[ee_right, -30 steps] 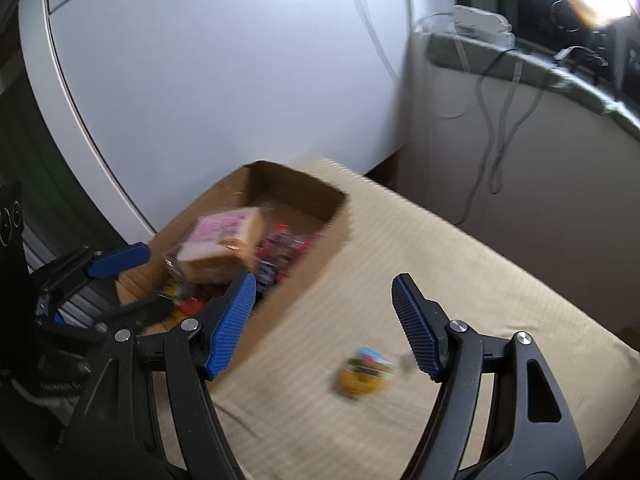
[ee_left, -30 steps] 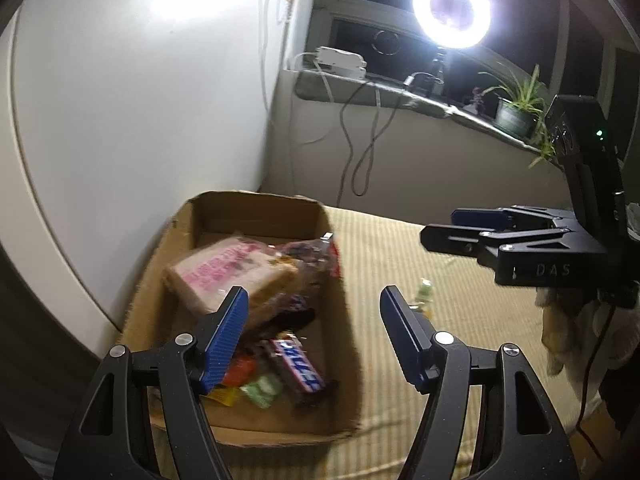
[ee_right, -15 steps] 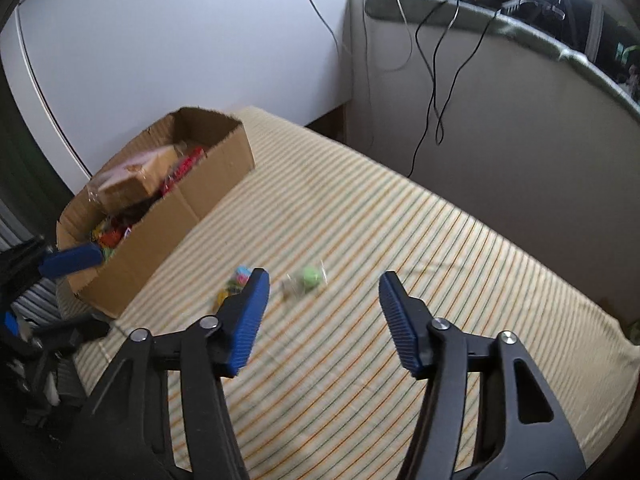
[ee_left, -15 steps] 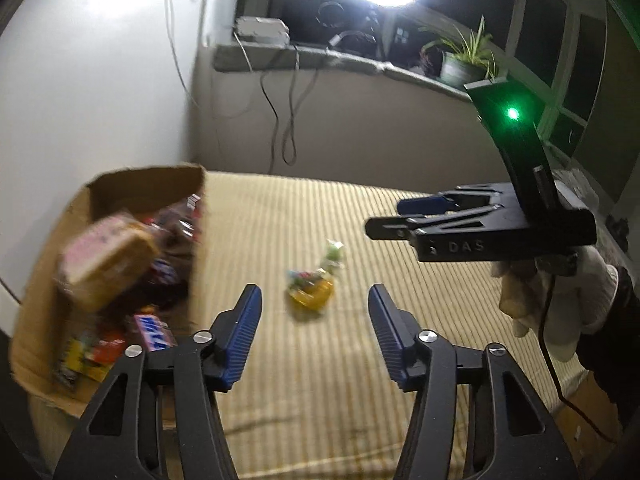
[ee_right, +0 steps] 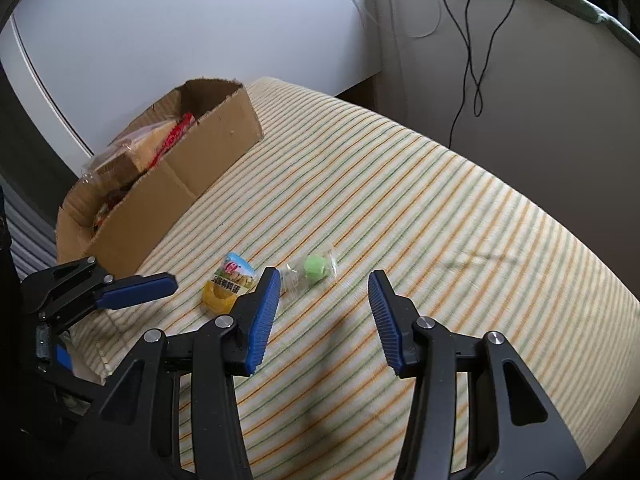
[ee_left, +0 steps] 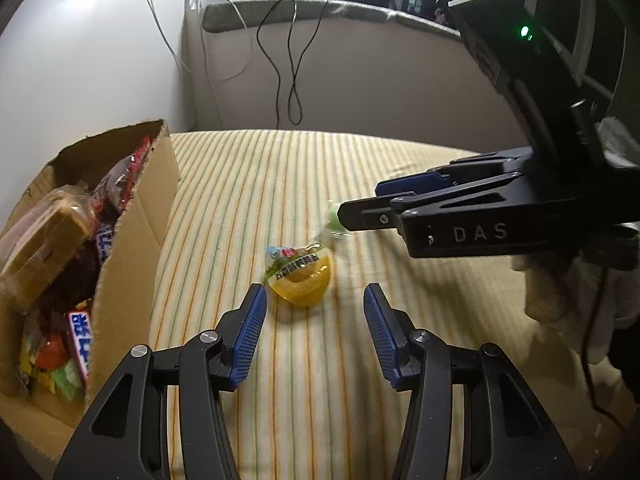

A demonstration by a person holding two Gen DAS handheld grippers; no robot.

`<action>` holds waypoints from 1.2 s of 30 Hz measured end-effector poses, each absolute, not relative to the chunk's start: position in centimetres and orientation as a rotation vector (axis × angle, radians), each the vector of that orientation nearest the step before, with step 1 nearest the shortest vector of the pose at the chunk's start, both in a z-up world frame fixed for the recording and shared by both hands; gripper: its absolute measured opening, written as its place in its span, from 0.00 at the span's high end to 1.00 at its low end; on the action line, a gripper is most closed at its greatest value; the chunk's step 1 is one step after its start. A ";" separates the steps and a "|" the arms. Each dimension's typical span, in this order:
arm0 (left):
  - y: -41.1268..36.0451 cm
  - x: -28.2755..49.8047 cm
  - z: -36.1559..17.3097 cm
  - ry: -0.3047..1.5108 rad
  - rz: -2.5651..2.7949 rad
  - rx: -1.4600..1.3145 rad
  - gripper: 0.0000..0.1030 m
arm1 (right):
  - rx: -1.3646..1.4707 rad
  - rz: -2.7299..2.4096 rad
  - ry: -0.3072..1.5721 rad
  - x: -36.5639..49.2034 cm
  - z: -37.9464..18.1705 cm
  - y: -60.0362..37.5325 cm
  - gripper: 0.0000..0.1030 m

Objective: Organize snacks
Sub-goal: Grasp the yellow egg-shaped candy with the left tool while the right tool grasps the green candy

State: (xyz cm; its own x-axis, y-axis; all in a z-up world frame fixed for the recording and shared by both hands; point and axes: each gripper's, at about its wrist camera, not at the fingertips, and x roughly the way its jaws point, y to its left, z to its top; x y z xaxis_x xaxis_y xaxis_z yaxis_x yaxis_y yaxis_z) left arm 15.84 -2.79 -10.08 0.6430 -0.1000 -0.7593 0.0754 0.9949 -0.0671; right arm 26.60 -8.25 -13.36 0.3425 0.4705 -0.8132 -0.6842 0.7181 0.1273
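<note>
A yellow jelly cup (ee_left: pixel 299 276) lies on the striped cloth just beyond my open, empty left gripper (ee_left: pixel 314 308). It also shows in the right wrist view (ee_right: pixel 229 285). A green candy in a clear wrapper (ee_right: pixel 314 268) lies beside the cup, just beyond my open, empty right gripper (ee_right: pixel 323 294); in the left wrist view the candy (ee_left: pixel 333 222) is partly hidden behind the right gripper's fingers (ee_left: pixel 400 200). A cardboard box (ee_left: pixel 132 248) at the left holds wrapped bread (ee_left: pixel 44 240) and several snack bars.
The striped cloth (ee_right: pixel 440 208) covers a rounded tabletop whose edge drops off at the right. A white wall (ee_right: pixel 160 20) stands behind the box (ee_right: pixel 188 168). Black cables (ee_left: pixel 288 72) hang from a ledge at the back.
Both grippers have swung away from the box toward the loose snacks on the cloth. The left gripper now sits close to the jelly cup, and the right close to the green candy.
</note>
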 end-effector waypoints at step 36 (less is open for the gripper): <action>-0.6 16.5 -11.0 0.897 -0.096 -0.126 0.94 | -0.375 0.767 0.895 26.1 -14.3 -6.6 0.80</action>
